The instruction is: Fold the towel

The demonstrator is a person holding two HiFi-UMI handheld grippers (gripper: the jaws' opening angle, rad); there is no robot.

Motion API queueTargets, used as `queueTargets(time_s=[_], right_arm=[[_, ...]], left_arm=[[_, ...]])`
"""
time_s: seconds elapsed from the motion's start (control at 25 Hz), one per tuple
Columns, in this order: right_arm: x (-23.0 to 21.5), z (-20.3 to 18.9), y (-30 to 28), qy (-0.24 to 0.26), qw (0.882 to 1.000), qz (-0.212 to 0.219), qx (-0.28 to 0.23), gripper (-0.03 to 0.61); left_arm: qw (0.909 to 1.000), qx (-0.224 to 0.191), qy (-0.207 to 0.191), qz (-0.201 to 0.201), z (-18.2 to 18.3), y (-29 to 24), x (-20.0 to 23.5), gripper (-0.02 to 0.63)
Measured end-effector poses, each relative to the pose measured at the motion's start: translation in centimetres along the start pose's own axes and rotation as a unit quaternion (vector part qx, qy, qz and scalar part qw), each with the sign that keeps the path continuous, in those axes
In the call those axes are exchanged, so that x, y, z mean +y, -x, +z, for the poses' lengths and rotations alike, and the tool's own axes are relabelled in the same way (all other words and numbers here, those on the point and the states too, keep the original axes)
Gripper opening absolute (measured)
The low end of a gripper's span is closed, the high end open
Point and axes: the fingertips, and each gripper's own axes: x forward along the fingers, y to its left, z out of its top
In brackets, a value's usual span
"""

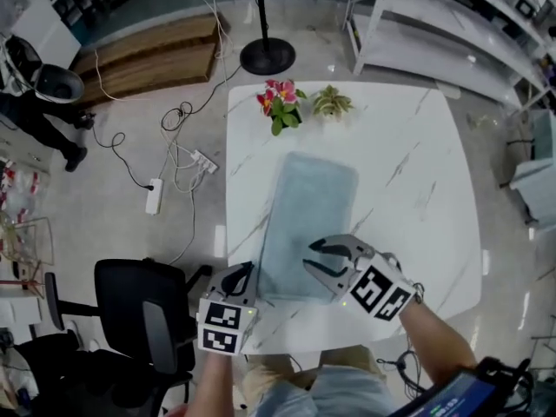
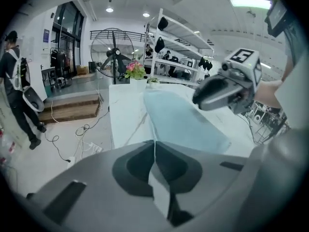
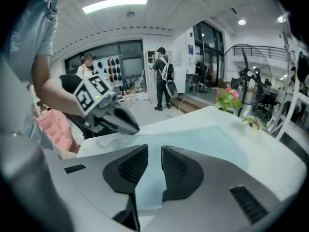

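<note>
A light blue towel (image 1: 309, 220) lies flat and lengthwise on the white marble table (image 1: 417, 189), folded into a long strip. My left gripper (image 1: 238, 278) hovers at the towel's near left corner, its jaws shut with nothing visible between them; in the left gripper view (image 2: 154, 142) the towel (image 2: 183, 120) stretches away ahead. My right gripper (image 1: 323, 259) hangs over the towel's near right part, its jaws apart and empty. In the right gripper view (image 3: 154, 150) the towel (image 3: 212, 141) shows through the gap, with the left gripper (image 3: 116, 120) across from it.
A pink flower pot (image 1: 280, 102) and a small green plant (image 1: 331, 102) stand at the table's far edge. A black office chair (image 1: 139, 320) is near left, with cables and a power strip (image 1: 155, 194) on the floor. A fan stand (image 1: 267, 55) and white shelving (image 1: 434, 24) lie beyond.
</note>
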Motion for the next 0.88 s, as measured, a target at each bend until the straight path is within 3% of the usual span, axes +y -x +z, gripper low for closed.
queueTargets(time_s=[0.16,0.48,0.68,0.88], right_arm=[[4.9,-3.2,-1.9,0.012,0.998,0.046,0.034,0.084],[5.9,-8.2,0.2,0.019,0.992,0.066,0.106,0.049],[7.5,-10.6,2.5,0.033,0.987,0.087,0.128,0.024],[7.6,-9.7,3.0,0.058,0.987,0.096,0.114,0.034]], left_arm=[[0.9999,0.01,0.003,0.005,-1.0,-0.2,0.1,0.011],[0.9996,0.012,-0.009,-0.025,-2.0,-0.2,-6.3,0.009],[0.9997,0.002,0.017,-0.019,-3.0,0.0,-9.1,0.009],[0.9964,-0.032,0.072,0.031,-2.9,1.7,-8.8,0.01]])
